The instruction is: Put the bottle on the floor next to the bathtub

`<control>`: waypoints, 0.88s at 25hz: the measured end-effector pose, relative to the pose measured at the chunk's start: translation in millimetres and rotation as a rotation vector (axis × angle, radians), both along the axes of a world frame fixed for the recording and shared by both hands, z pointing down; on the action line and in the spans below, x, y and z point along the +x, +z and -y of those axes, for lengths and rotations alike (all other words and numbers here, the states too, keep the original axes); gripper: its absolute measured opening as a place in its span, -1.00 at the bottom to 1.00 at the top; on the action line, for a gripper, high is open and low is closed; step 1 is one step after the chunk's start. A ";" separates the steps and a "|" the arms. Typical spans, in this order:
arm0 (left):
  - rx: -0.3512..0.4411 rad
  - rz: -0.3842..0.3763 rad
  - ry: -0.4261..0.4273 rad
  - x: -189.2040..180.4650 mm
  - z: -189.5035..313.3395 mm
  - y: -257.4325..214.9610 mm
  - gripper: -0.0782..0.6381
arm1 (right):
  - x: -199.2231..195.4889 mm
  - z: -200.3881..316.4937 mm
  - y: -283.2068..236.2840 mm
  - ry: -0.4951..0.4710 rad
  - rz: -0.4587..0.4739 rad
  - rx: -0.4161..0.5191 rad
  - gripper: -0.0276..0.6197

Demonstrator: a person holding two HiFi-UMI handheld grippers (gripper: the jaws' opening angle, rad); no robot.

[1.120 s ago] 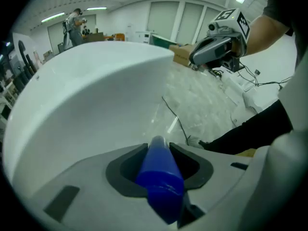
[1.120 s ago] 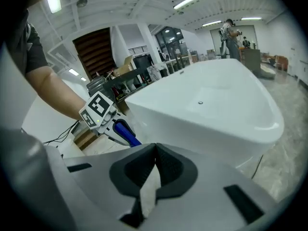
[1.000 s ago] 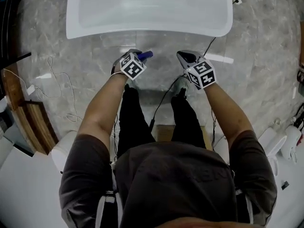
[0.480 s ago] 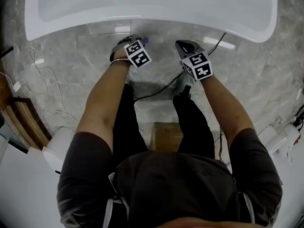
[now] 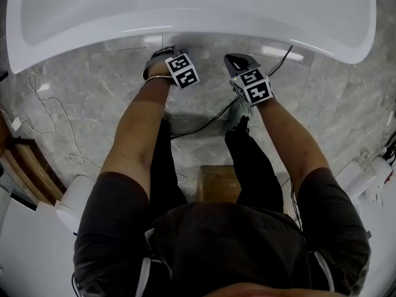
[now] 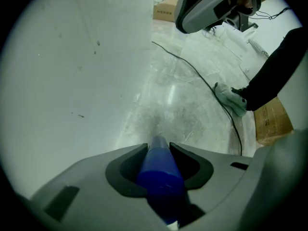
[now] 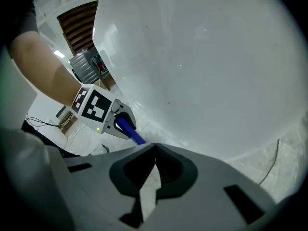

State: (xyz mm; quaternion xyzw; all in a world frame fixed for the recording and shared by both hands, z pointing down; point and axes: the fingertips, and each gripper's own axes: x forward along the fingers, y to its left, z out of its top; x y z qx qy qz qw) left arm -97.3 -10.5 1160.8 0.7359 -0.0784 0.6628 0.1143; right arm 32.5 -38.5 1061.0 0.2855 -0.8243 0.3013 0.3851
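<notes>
My left gripper (image 6: 159,150) is shut on a blue bottle (image 6: 159,170), whose tip pokes out past the jaws toward the marble floor (image 6: 178,105). The white bathtub (image 6: 72,71) wall stands close on its left. In the right gripper view the left gripper (image 7: 126,127) holds the blue bottle (image 7: 130,129) just beside the bathtub (image 7: 202,61). My right gripper (image 7: 155,150) is shut with nothing between its jaws. In the head view the left gripper (image 5: 176,53) and the right gripper (image 5: 238,62) both reach low at the bathtub (image 5: 185,11) rim; the bottle is hidden there.
A black cable (image 5: 204,122) runs across the marble floor (image 5: 93,91) between the person's legs. A cardboard box (image 5: 218,184) lies behind the feet. White cords (image 5: 52,129) trail at the left, by a wooden frame (image 5: 21,159). White fixtures (image 5: 368,178) stand at the right.
The person has leaned closer to the bathtub, which now fills the top of the head view. Both grippers moved toward the tub's base, and the bottle's blue tip is no longer visible there.
</notes>
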 end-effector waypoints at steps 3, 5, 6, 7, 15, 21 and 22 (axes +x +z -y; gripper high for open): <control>0.019 0.018 0.037 0.5 -1.2 7.6 -0.40 | 3.9 -5.6 4.2 0.000 -0.007 -0.008 -0.94; 0.036 0.027 0.069 2.1 0.5 10.8 -0.40 | 7.2 -6.1 6.8 0.003 -0.012 -0.005 -0.94; 0.044 0.032 0.080 2.3 1.7 12.3 -0.40 | 8.4 -6.1 7.9 0.006 -0.014 -0.004 -0.94; 0.050 0.038 0.087 2.1 2.9 13.9 -0.40 | 9.0 -6.3 9.1 0.009 -0.016 -0.005 -0.94; 0.064 0.079 0.155 -5.4 3.9 34.3 -0.40 | 8.6 -6.6 15.9 0.027 -0.017 -0.013 -0.94; 0.067 0.085 0.154 -13.3 -3.7 47.6 -0.39 | 9.3 -6.9 25.9 0.021 -0.016 -0.012 -0.94; 0.070 0.079 0.155 -13.7 -4.9 47.2 -0.39 | 9.2 -7.3 26.3 0.016 -0.014 -0.012 -0.94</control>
